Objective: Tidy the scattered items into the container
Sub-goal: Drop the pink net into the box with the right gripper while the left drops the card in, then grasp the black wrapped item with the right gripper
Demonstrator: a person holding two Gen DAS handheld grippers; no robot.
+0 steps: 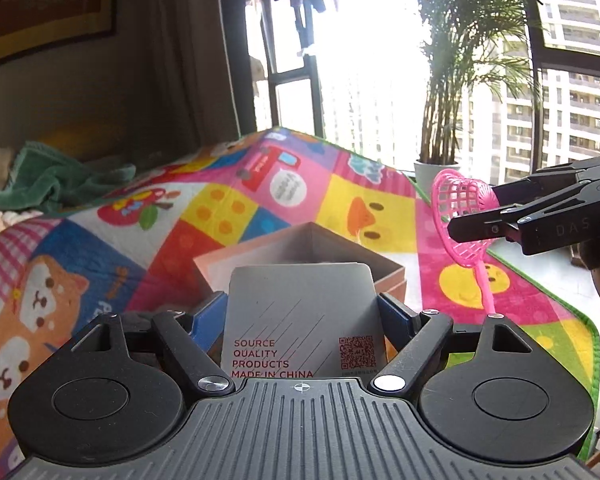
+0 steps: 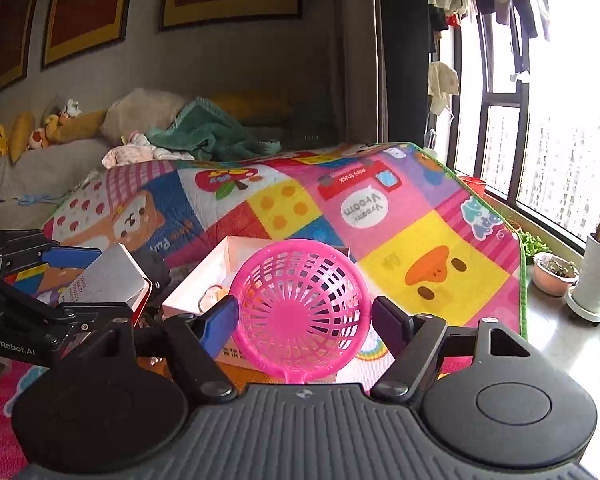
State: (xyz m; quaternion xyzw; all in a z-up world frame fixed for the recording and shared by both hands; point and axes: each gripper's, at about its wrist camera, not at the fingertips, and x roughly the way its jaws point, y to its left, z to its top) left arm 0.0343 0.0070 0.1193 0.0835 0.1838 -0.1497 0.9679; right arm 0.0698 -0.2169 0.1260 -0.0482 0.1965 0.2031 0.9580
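Note:
My left gripper point(image 1: 302, 312) is shut on a flat grey tin box point(image 1: 300, 316) with red print and holds it above the near side of an open pink cardboard box point(image 1: 308, 242) on the play mat. The tin also shows in the right wrist view point(image 2: 108, 280). My right gripper point(image 2: 304, 316) is shut on a pink plastic strainer scoop point(image 2: 300, 308), held over the open box point(image 2: 204, 276). From the left wrist view the scoop point(image 1: 458, 220) hangs in the air to the right of the box, handle pointing down.
A colourful cartoon play mat point(image 2: 420, 240) covers the floor. A sofa with a green blanket point(image 2: 208, 132) and soft toys stands behind. Potted plants point(image 2: 596, 276) line the window on the right. Something small lies inside the box point(image 2: 212, 296).

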